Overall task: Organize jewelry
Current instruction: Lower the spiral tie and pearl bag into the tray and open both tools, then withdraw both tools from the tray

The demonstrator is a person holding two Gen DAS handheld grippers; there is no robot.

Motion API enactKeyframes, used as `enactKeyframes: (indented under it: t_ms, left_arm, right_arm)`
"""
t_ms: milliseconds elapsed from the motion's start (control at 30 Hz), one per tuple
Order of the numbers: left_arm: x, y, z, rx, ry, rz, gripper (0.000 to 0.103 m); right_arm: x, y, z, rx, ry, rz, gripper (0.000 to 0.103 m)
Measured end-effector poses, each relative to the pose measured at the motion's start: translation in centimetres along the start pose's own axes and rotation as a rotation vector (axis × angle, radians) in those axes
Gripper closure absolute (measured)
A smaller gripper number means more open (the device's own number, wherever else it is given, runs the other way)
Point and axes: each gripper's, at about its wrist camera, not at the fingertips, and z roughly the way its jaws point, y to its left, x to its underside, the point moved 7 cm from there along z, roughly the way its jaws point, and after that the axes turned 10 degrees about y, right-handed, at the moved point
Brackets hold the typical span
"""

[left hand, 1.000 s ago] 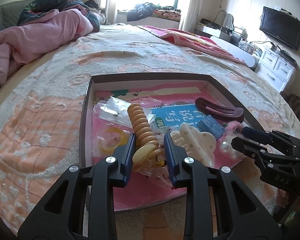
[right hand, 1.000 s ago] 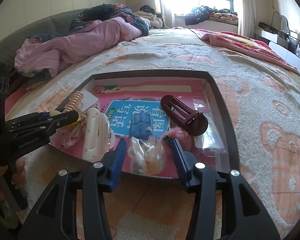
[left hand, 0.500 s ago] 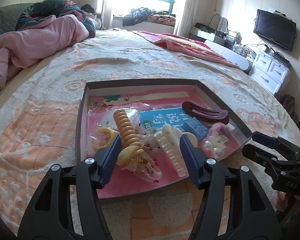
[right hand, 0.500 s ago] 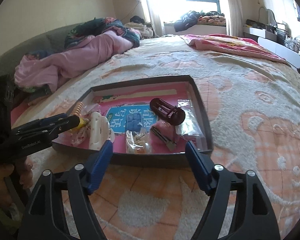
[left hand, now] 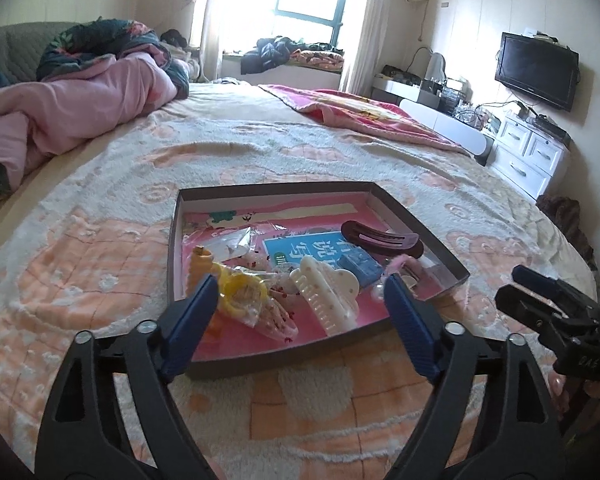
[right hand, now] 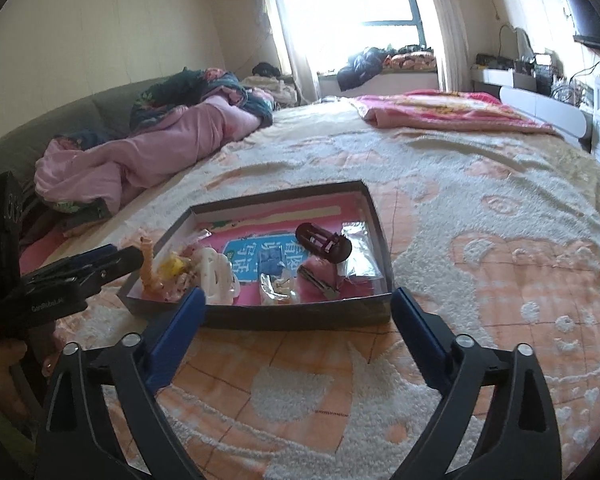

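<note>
A shallow dark box with a pink lining lies on the bed. In it are a white claw clip, a maroon hair clip, an orange spiral hair tie, a yellow ring in a clear bag, a blue packet and a clear bag of pearly pieces. My left gripper is open and empty, just in front of the box. My right gripper is open and empty, also before the box's near wall.
The bed has a cream and orange blanket. A pink quilt is heaped at the far left, a red blanket at the far right. A TV and white drawers stand beyond the bed's right edge.
Both grippers opened wide and pulled back and up from the box. The left one let go of the orange spiral tie's bag; the right one released the bag of pearly pieces.
</note>
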Motion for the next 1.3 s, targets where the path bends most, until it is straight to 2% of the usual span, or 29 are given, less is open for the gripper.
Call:
enactKeyframes:
  t_ms: [133,333,700,900,1300]
  left_arm:
    - [0.4,-0.2,-1.0,-0.007,-0.011,-0.008,0.021]
    - [1.7,-0.8,-2.7,-0.034,-0.030,0.003,0.012]
    - [4.0,-0.7,-4.6,-0.075,-0.023,-0.034,0.011]
    - [5.7,-1.7,-5.5,-0.081,-0.040,-0.009,0.011]
    - [6.6,-2.2,-7.0,-0.131,-0.134,-0.003,0.011]
  right_arm:
    - [0.2,0.2,-1.5,0.000,-0.028,0.013,0.007]
    - [0.9,0.2,-3.4,0.044,-0.065,0.002,0.007]
    - [2.8,0.8,-5.7,0.107,-0.117,-0.028,0.007]
    - [4.6,1.1,-6.1,0.087,-0.122,-0.042,0.007]
    - [5.7,0.5,-7.7,0.173,-0.231,-0.048,0.007]
